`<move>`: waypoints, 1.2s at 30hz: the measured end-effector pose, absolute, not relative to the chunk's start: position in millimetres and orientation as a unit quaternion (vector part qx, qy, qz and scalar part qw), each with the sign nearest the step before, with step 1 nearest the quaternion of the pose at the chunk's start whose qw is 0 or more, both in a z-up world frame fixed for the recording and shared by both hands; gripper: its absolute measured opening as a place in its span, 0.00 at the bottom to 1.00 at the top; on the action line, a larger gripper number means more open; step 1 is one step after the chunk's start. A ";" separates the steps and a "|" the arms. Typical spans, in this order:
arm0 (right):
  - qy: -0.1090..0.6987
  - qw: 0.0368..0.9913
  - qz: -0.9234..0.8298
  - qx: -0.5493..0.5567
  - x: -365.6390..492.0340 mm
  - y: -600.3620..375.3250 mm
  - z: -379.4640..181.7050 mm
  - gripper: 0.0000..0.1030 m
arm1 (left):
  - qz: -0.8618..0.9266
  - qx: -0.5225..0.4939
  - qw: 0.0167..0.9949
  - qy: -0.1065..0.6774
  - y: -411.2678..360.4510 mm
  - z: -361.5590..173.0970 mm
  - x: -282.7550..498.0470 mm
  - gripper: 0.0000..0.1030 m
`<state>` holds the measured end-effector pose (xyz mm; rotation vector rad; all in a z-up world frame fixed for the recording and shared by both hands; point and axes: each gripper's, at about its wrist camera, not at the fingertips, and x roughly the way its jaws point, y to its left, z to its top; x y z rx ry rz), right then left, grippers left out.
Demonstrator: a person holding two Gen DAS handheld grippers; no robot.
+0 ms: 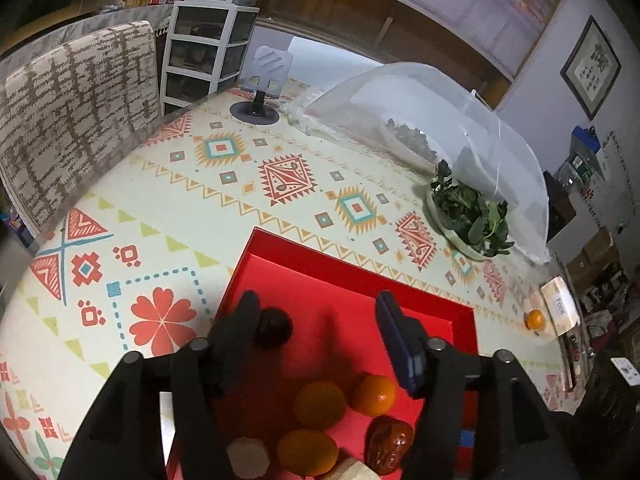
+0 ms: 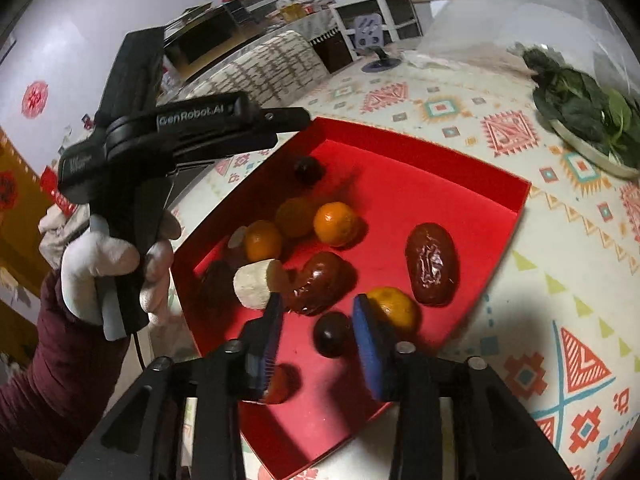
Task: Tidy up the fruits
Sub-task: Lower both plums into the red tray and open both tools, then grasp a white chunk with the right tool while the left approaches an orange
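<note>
Where the patterned tablecloth meets the table's near left edge, a gloved hand grips the handle of the left gripper, which reaches over the left wall of the red box. Its jaws stand partly apart with nothing pressed between them; a dark round fruit lies on the box floor just beside the left finger, and whether it touches that finger cannot be told.

Further right in the box lie the collected fruits: a pale cut stub at the near left, three small oranges clustered toward the middle, a glossy brown date bent beside the stub, and a larger wrinkled date toward the right wall.

The right gripper hangs over the near part of the box, jaws partly open and holding nothing. A second dark round fruit sits between its blue pads, clear of both, and another orange lies just behind the right pad.

On the far right, a plate of green leaves stands by a clear mesh cover, and one more orange rests alone on the cloth, well apart from the box.
</note>
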<state>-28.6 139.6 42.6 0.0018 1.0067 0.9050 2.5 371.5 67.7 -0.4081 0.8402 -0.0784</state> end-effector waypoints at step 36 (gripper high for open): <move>0.377 0.866 0.308 0.119 9.3 -2.2 92.8 0.62 | 0.022 -0.176 0.875 0.450 385.7 67.1 -6.1 0.64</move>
